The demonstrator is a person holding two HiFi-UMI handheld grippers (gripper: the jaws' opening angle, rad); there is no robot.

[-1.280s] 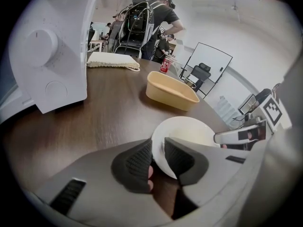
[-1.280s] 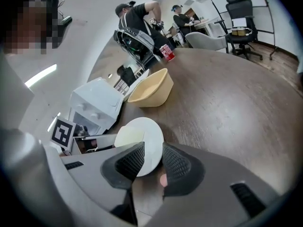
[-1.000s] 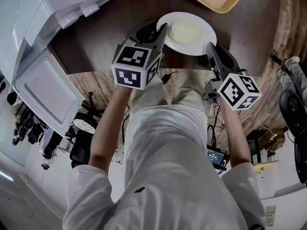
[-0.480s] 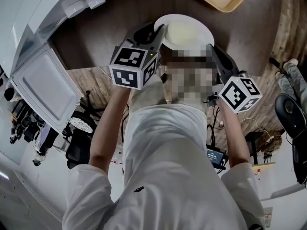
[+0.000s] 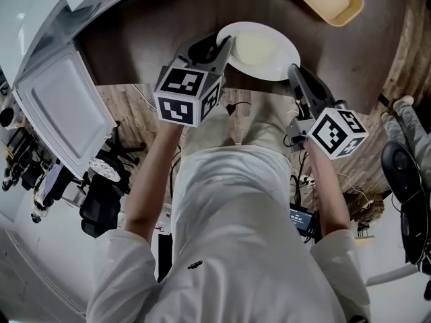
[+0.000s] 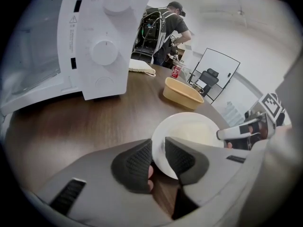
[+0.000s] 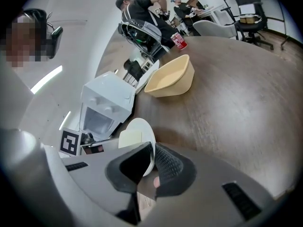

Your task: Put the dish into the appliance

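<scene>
The dish [image 5: 259, 49] is a round, smooth white plate with a shallow well and a thin raised rim. It sits at the near edge of the worktop [image 5: 155, 52], a slab of dark brown wood grain, and is gripped from both sides. The left tool [image 6: 158, 157] has its dark, ribbed rubber pads drawn narrow onto the plate's left rim. The right tool [image 7: 152, 162] has just been closing its jaws, and the opposite rim is now pinched between its cross-hatched pads. Whether the plate's underside is clear of the wood cannot be told.

The appliance [image 6: 94, 41] is a boxy white unit of matt plastic, with two round knobs [image 6: 105, 52] stacked on its front panel. Its flat, rounded-corner door [image 5: 64, 106] lies swung out past the worktop's left edge. A yellow basin [image 7: 170, 79] with soft corners and a rolled lip stands behind the plate, well apart from it. A red can [image 6: 176, 71] stands farther back.

Between the plate and the appliance's front there is a bare stretch of wood. The worktop's near edge runs just under the plate's near rim and both tools. To the right the surface runs broad and open toward its curved far edge.
</scene>
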